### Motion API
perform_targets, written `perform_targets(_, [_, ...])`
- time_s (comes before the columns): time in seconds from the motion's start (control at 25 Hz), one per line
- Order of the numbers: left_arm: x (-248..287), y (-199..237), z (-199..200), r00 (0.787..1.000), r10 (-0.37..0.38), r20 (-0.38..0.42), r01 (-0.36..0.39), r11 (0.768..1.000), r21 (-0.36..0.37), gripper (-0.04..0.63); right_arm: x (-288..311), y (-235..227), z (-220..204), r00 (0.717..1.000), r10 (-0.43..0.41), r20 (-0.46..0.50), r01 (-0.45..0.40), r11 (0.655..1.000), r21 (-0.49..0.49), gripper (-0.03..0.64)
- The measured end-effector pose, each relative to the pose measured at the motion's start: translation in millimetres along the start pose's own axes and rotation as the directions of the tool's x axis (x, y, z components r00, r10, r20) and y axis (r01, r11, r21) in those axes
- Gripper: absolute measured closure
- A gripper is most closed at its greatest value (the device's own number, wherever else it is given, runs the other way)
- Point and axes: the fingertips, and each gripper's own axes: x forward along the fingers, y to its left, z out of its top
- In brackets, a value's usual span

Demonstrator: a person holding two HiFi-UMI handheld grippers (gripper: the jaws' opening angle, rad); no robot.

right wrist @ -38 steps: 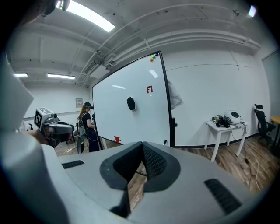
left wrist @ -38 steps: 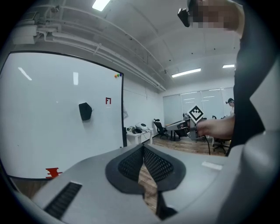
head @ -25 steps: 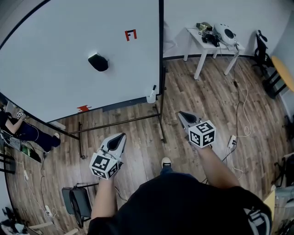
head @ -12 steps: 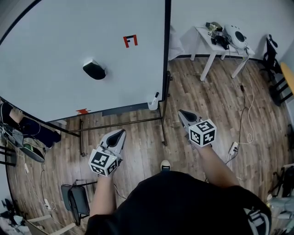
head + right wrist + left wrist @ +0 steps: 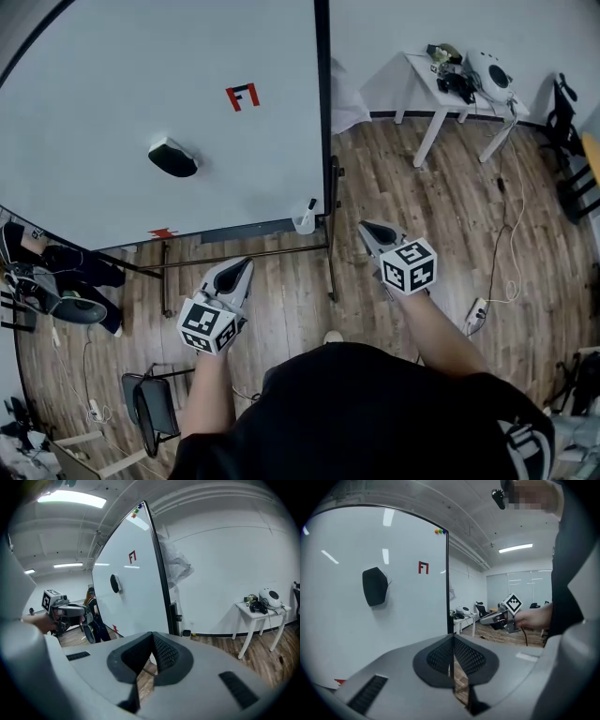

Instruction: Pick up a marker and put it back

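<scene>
A large whiteboard (image 5: 141, 112) on a stand fills the upper left of the head view. On it are a black eraser (image 5: 173, 157) and a red mark (image 5: 243, 96). At its lower right corner a white cup (image 5: 303, 223) holds a dark-capped marker (image 5: 310, 204). My left gripper (image 5: 246, 265) is held over the wooden floor below the board, shut and empty. My right gripper (image 5: 364, 228) sits right of the cup and apart from it, also shut with nothing in it. Each gripper view shows its own pads pressed together (image 5: 453, 641) (image 5: 152, 637).
A white table (image 5: 427, 80) with a helmet and gear stands at the back right. Cables and a power strip (image 5: 478, 309) lie on the floor at right. A black chair (image 5: 155, 408) is at lower left. A person (image 5: 66, 267) sits beyond the board's left end.
The head view has shifted: the board, eraser and cup have slid left in the picture. Both grippers stay shut and keep about the same place.
</scene>
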Motion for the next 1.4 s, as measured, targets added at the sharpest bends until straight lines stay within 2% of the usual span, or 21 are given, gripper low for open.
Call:
perform_targets(0.56, [11.7,4.3,6.7,0.999,0.033,0.006,-0.033,0.999,-0.007,0.582,9.4,-14.2,6.5,0.999,0.032,-0.001,-0.032,0.999,-0.006,0.621])
perform_targets(0.96, [25.5,31.4,4.6,0.999,0.024,0.027,-0.023,0.999,-0.026,0.581,34.1,-11.1,14.5,0.999,0.045,-0.006,-0.045,0.999,-0.021,0.621])
perform_targets(1.4, [47.3,70.8,1.1,1.0,-0.007,0.013,0.008,0.999,-0.034,0.581,74.2,-16.8,21.5,0.999,0.032,-0.017,-0.033,0.999,-0.004,0.62])
